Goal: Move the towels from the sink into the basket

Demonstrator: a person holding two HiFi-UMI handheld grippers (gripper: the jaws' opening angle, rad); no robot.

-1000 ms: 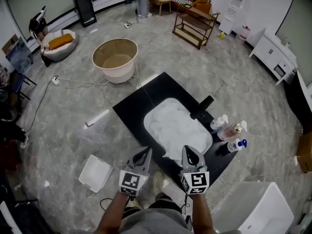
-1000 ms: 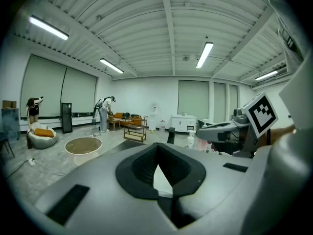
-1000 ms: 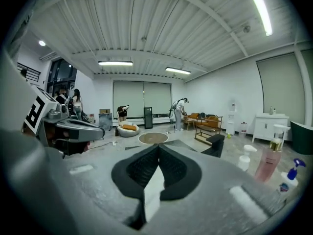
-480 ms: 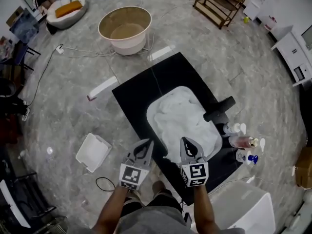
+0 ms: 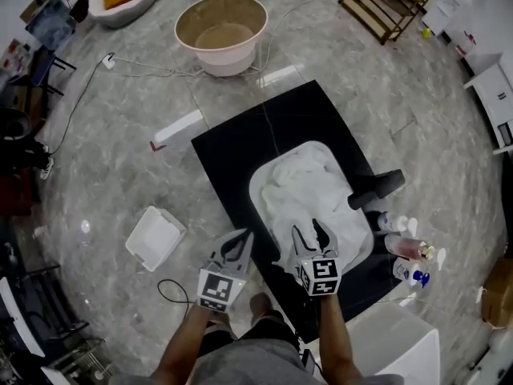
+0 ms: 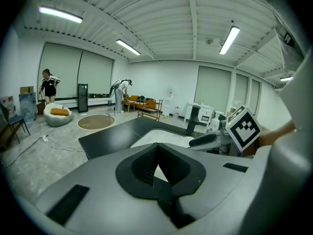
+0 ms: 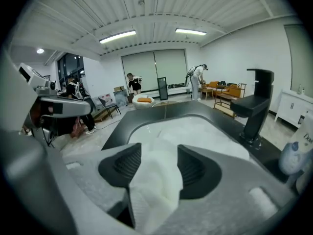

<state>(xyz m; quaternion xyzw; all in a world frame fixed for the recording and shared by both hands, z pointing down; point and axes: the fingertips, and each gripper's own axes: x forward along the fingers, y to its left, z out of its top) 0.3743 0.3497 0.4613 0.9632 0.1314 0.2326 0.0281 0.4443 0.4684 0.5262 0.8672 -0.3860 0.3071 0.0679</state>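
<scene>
Over the sink [image 5: 252, 197] | right gripper [image 5: 311, 229]: jaws opening, towel [image 7: 154, 180] between them | left gripper [image 5: 237, 243]: clenched, empty

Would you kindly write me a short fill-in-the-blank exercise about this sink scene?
The white towels lie in the ___.
The round basket on the floor is ___.
The faucet is coloured ___.
Missing words: sink, empty, black.
</scene>
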